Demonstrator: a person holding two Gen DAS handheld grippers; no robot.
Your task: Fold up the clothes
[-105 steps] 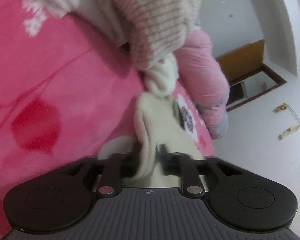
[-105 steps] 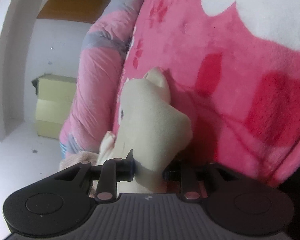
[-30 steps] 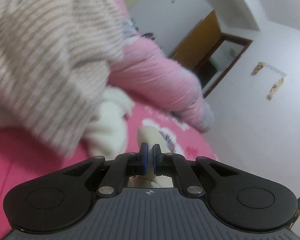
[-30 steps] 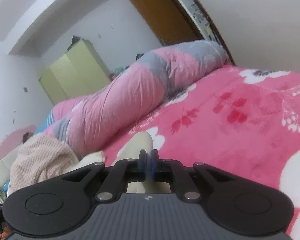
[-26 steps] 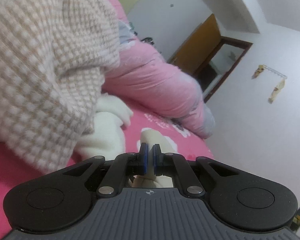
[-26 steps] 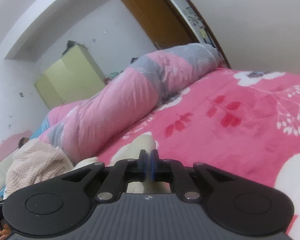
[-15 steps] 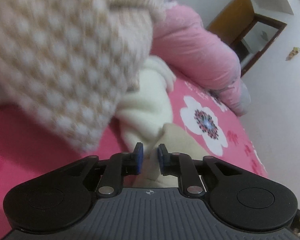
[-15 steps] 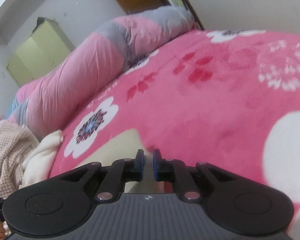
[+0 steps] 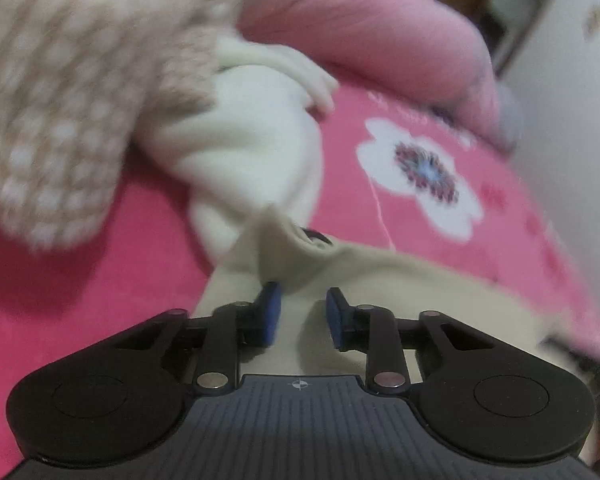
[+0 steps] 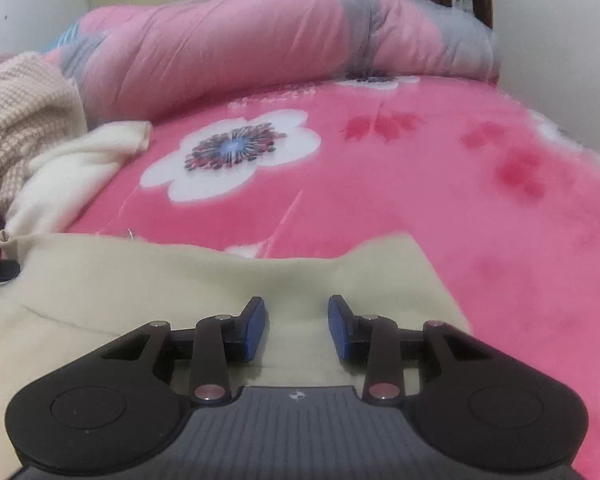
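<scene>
Left gripper (image 9: pixel 302 312) over the beige garment's (image 9: pixel 400 280) bunched end, jaws opening, cloth between the pads but not pinched. The garment stretches flat across the pink blanket (image 10: pixel 460 184), running left to right. Right gripper (image 10: pixel 296 326) over its far corner, jaws opening too, both ends equally reachable.

Beige garment (image 10: pixel 148 292): smooth, matt woven cloth. Cream garment (image 9: pixel 244 148): soft, fleecy cloth, matt. Checked sweater (image 10: pixel 24 108): coarse waffle knit, rough to the eye. Bed (image 10: pixel 440 184): covered by a plush pink floral blanket with a short velvety nap. Rolled quilt (image 10: pixel 236 44): thin, creased cloth with a faint sheen. Left tool (image 9: pixel 302 312) and right tool (image 10: pixel 296 326): matt black plastic bodies, ribbed grey housings, blue rubbery pads, small shiny metal pins.
</scene>
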